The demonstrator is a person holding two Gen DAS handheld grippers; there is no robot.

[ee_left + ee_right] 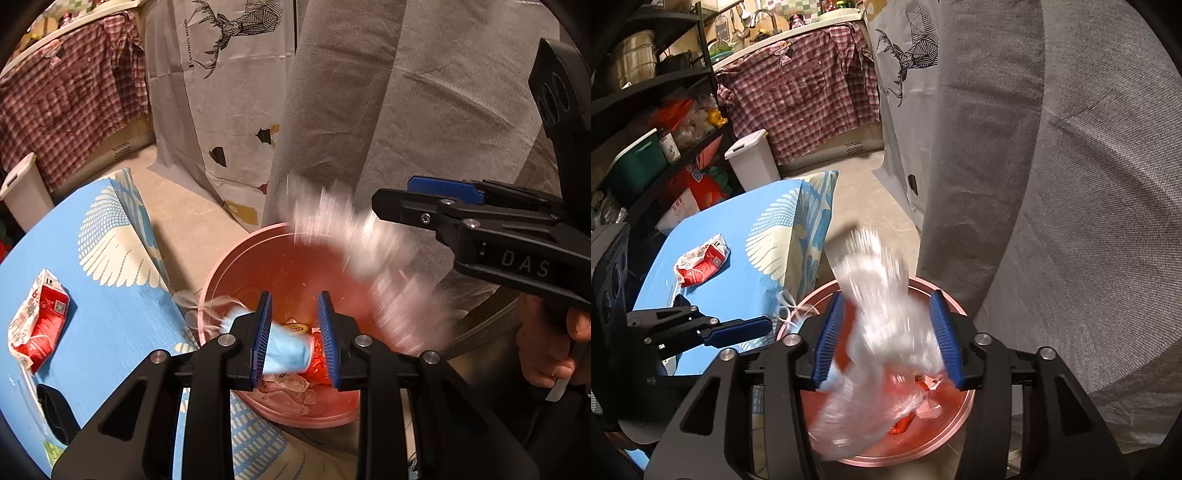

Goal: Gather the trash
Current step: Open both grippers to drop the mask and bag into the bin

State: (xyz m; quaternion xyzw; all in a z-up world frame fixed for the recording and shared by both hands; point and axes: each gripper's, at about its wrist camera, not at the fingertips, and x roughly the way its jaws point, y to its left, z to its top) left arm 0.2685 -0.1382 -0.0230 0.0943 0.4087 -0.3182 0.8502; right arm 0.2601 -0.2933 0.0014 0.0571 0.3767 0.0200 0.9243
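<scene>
Crumpled clear plastic wrapping (882, 332), motion-blurred, hangs over the round pink bin (955, 306) between the blue pads of the right gripper (886, 339); its long axis runs from the bin's far rim down toward the near rim. The pads look spread to either side of it, but the blur hides whether they touch it, so I cannot tell if the jaws are clamped. From the left wrist view the same wrapping (369, 258) smears across the bin's right half, with the right gripper (391, 206) reaching in from the right.

A pale blue face mask (286, 350) lies against the left pad of the left gripper (295, 341), its long axis across the jaws; the right pad stands clear of it, so these jaws are apart. White ear loops (207, 306) trail over the bin's left rim. Red and pale wrappers (317, 363) lie on the bin floor.

The bin stands on the tiled floor, just beside the right edge of the blue patterned counter (110, 314). A crushed red and white carton (37, 325) lies on the counter, well apart to the left. Grey fabric (1071, 184) hangs close on the far right; open floor lies beyond the far rim.
</scene>
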